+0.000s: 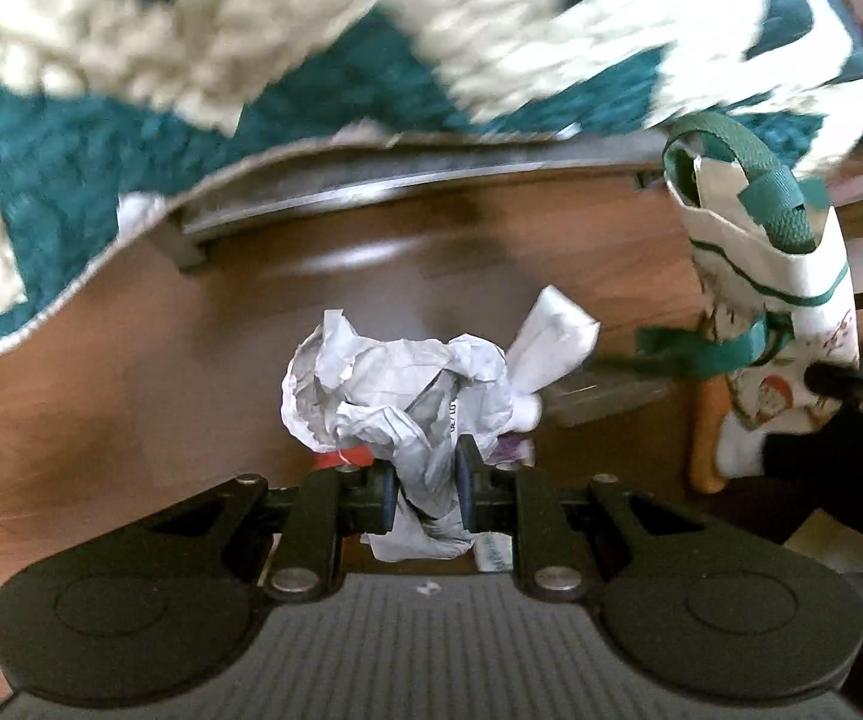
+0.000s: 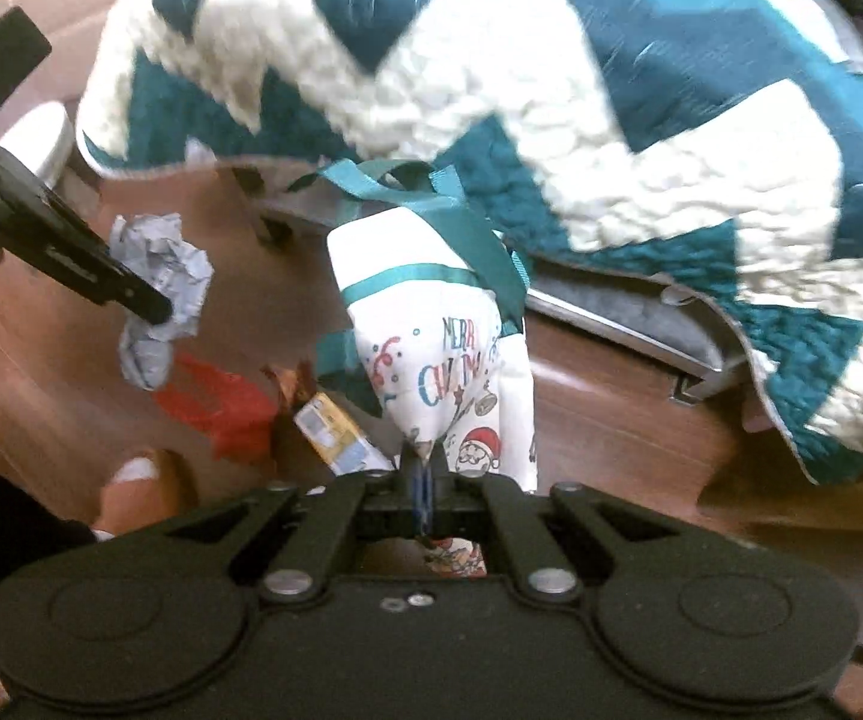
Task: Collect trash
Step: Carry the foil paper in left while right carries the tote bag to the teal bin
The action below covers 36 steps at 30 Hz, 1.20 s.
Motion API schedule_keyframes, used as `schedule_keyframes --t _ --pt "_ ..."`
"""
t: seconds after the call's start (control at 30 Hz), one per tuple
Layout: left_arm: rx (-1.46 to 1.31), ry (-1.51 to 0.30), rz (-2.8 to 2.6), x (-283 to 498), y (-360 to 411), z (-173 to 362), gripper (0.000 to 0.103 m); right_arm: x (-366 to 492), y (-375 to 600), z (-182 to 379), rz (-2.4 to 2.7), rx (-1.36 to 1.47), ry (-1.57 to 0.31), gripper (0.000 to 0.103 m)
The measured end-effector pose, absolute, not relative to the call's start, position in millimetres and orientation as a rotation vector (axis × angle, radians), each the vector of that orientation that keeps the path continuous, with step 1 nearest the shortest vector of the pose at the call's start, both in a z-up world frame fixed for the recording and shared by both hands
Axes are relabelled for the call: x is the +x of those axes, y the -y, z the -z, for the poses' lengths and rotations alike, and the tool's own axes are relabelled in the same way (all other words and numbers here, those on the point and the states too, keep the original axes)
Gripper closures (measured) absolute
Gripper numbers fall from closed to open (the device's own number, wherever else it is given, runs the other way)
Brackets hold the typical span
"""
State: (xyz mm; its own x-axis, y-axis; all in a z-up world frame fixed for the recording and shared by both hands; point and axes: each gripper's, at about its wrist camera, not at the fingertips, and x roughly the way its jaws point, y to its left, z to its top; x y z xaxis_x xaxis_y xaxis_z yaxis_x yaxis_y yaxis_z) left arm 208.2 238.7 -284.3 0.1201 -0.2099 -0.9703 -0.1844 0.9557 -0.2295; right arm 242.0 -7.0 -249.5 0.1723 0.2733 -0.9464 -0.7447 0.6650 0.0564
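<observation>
My left gripper (image 1: 425,489) is shut on a crumpled white paper ball (image 1: 395,384) and holds it above the wooden floor. It also shows in the right wrist view (image 2: 161,276), held left of the bag. My right gripper (image 2: 424,480) is shut on the edge of a white Christmas tote bag (image 2: 449,372) with green straps, which hangs above the floor. The bag also shows at the right of the left wrist view (image 1: 773,300). On the floor by the bag lie a red wrapper (image 2: 221,408) and a yellow-blue carton (image 2: 335,438).
A teal and white zigzag quilt (image 2: 551,120) hangs over a bed frame (image 1: 371,180) at the back. A foot in an orange slipper (image 2: 143,486) stands at the lower left. A clear plastic piece (image 1: 605,396) lies on the floor.
</observation>
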Motion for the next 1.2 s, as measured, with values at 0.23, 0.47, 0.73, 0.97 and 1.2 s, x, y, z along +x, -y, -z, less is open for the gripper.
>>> schedule_keyframes --t 0.23,0.47,0.73,0.97,1.2 --pt "-0.325 -1.34 -0.007 197.0 -211.3 220.9 0.084 229.6 41.5 180.1 -0.732 -0.378 -1.109 0.101" --pt "-0.619 -1.27 -0.128 194.2 -224.0 218.3 0.085 216.0 83.7 151.1 -0.686 -0.258 -1.081 0.101" --pt "-0.734 -1.221 -0.151 194.5 -207.6 212.0 0.085 208.3 108.7 131.3 -0.679 -0.204 -1.048 0.101" --pt "-0.686 -1.261 -0.18 193.5 -187.2 233.8 0.084 206.6 121.7 128.2 -0.66 -0.183 -1.044 0.101" --pt "-0.756 -1.161 -0.15 198.5 -186.7 221.1 0.086 204.4 126.7 127.1 -0.648 -0.183 -1.042 0.101"
